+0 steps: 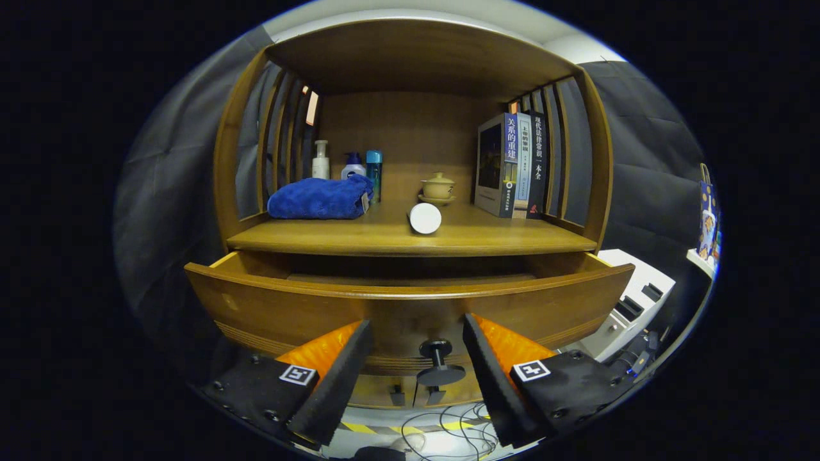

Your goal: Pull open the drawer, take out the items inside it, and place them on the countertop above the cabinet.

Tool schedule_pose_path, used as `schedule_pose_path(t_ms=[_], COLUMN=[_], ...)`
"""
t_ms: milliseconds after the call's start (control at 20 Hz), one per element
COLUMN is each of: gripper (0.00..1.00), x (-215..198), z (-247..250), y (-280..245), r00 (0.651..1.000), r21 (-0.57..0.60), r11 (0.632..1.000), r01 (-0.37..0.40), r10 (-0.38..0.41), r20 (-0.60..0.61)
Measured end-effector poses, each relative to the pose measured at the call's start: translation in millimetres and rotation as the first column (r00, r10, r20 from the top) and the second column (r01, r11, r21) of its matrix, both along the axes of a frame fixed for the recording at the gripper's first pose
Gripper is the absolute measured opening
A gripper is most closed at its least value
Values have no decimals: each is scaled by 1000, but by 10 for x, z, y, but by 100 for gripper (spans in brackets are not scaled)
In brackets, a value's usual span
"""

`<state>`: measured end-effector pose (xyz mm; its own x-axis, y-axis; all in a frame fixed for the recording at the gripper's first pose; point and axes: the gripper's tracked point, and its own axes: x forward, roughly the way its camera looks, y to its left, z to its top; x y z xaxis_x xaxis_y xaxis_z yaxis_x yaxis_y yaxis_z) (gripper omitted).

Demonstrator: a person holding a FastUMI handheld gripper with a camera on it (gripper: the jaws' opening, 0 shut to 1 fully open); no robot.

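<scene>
Gripper (pixel 416 371): fingers spread wide, pinching nothing, either side of the knob without touching.
Drawer knob (pixel 437 363): dark, between the fingers, on the drawer front.
Drawer (pixel 410 307): pulled out; inside hidden behind its front.
Countertop (pixel 359 237): just above the drawer.
White cylinder (pixel 425 218): lying end-on near the countertop edge.
Blue towel (pixel 320 198): folded, left.
Lidded teacup (pixel 438 187): behind the cylinder.
Bottles (pixel 349 165): behind the towel.
Books (pixel 512 165): upright, right.

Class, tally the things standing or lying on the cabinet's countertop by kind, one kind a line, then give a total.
Bottles: 3
Books: 3
Blue towel: 1
Lidded cup on saucer: 1
White cylinder lying down: 1
Total: 9
The gripper is open, fingers either side of the drawer knob.
</scene>
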<state>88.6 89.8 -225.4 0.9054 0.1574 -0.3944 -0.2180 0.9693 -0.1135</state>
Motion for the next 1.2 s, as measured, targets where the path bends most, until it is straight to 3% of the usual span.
schedule_pose_path(t_ms=[250,850,1000,1200], gripper=[96,99,98,98], x=[569,476,518,605], z=[-142,-324,-65,682], y=[169,143,96,-190], r00=[999,998,999,993], r21=[1,-11,17,11], r11=[1000,1000,1000,1000], r01=[-10,-11,-18,20], r10=[10,11,18,-21], r20=[-31,-62,-26,114])
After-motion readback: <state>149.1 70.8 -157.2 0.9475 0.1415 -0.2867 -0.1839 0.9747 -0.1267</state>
